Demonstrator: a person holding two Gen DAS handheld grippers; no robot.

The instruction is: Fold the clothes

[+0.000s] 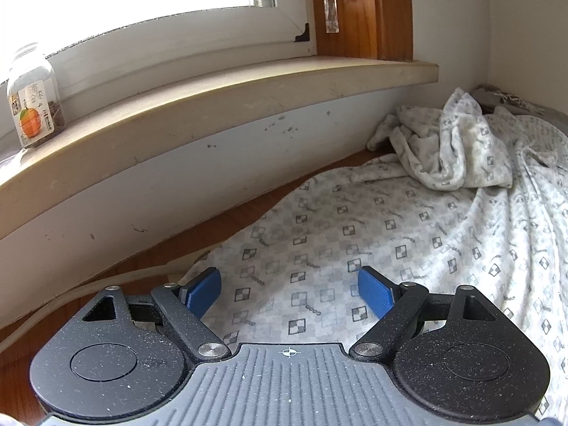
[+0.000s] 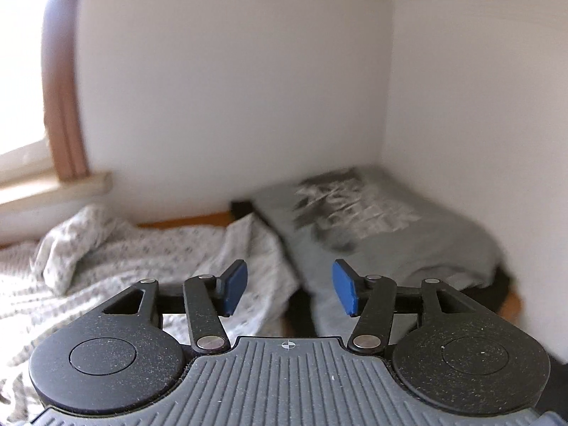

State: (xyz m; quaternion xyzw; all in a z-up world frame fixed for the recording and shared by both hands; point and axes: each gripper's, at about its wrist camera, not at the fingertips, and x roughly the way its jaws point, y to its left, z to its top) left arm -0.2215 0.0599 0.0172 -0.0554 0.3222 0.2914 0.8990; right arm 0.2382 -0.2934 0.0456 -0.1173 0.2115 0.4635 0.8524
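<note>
Spread across a brown wooden surface below a window sill: a white patterned garment, printed with small checkered squares and chain motifs, flat near the camera, bunched into a crumpled heap far right by the wall. In the right wrist view, same garment at left, blurred, pattern barely legible. Beside it on the right, a folded grey T-shirt with a dark-and-white chest print, smeared beyond reading; near edge hidden behind the gripper body. Far left on the sill, a clear jar with an orange on its label, top washed out by window glare. Left gripper spread wide over the flat cloth, blue pads holding nothing. Right gripper likewise wide apart, empty, above the gap between the two garments
</note>
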